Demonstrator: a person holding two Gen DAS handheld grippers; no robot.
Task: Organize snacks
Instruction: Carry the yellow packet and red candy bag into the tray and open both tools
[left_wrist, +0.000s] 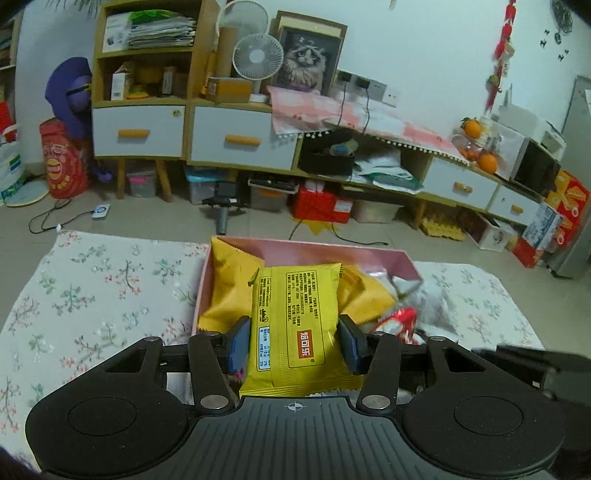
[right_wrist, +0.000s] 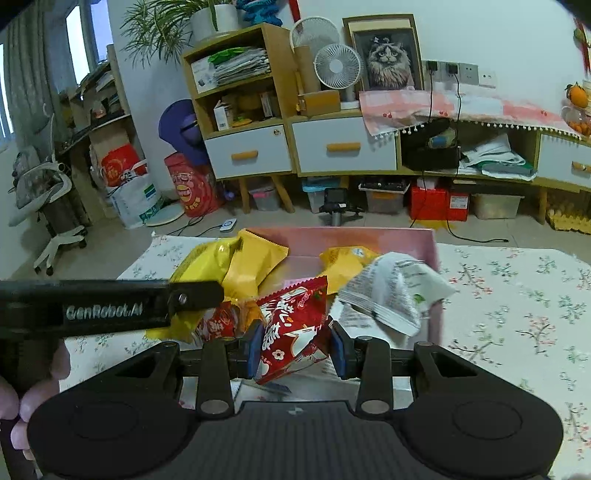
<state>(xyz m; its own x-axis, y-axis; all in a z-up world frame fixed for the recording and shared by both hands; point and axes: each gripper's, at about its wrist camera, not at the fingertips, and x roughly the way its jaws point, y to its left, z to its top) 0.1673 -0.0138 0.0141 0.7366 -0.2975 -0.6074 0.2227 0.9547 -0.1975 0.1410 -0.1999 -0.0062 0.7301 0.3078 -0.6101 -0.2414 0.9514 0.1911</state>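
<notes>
The left tongs (left_wrist: 293, 341) point forward and downward, their blue pads (left_wrist: 239, 343) pressed against both sides of a yellow packet (left_wrist: 295, 317). The right tongs (right_wrist: 295, 349) pinch a red packet (right_wrist: 291, 325), nearly closed. Fingers (right_wrist: 22, 406), apparently of the left hand, show at the right view's edge.

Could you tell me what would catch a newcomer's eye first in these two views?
Each gripper grips a snack above the pink box on the floral cloth: the left gripper a yellow packet, the right gripper a red packet. Behind, a framed cat picture stands on the cabinet.
</notes>
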